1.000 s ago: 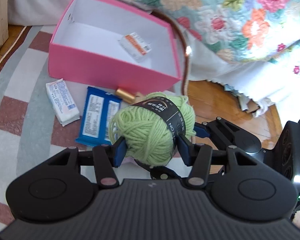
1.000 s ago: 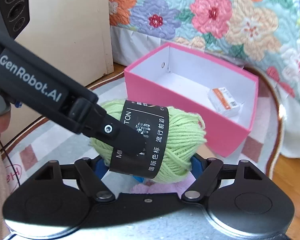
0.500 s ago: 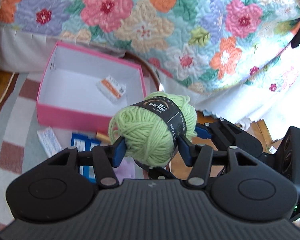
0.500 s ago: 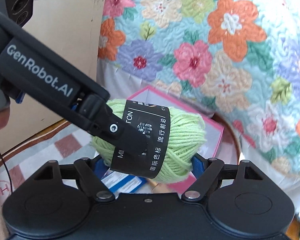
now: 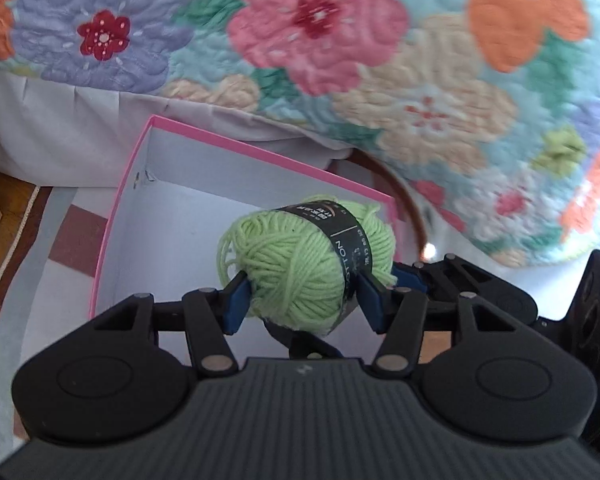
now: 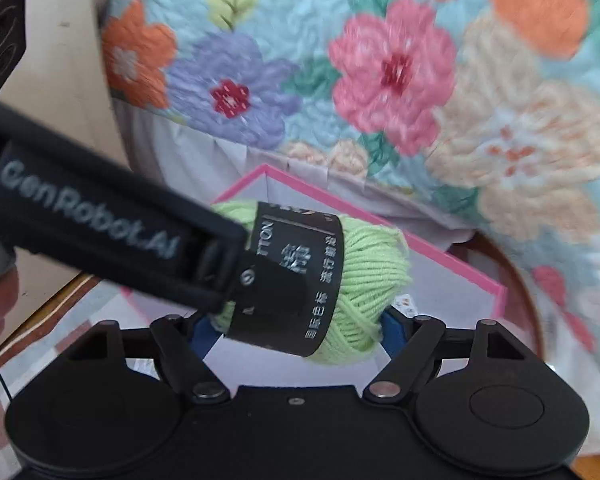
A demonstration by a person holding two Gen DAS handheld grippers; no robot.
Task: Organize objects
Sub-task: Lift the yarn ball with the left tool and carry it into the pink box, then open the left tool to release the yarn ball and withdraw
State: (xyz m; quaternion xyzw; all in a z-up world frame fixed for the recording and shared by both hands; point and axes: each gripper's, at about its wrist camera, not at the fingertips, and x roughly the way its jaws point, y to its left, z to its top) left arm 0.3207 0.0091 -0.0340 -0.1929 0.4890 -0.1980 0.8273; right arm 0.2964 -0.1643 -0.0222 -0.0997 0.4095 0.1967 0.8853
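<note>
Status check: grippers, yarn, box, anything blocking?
Left gripper and right gripper both clamped on green yarn ball. Yarn held over open pink box. Nothing blocking the drop.

Fuzzy wool yarn (image 5: 300,264); matt, probably cardboard box (image 5: 172,216).

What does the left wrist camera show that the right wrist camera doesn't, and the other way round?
Only the left wrist view shows the bare white floor of the pink box and its left wall, with the striped rug beside it.

Only the right wrist view shows the left gripper's arm marked GenRobot.AI crossing in from the left, a small white packet inside the box, and a beige panel beside the quilt.

Both show the green yarn ball pressed between both pairs of blue pads above the box, with the floral quilt behind.
</note>
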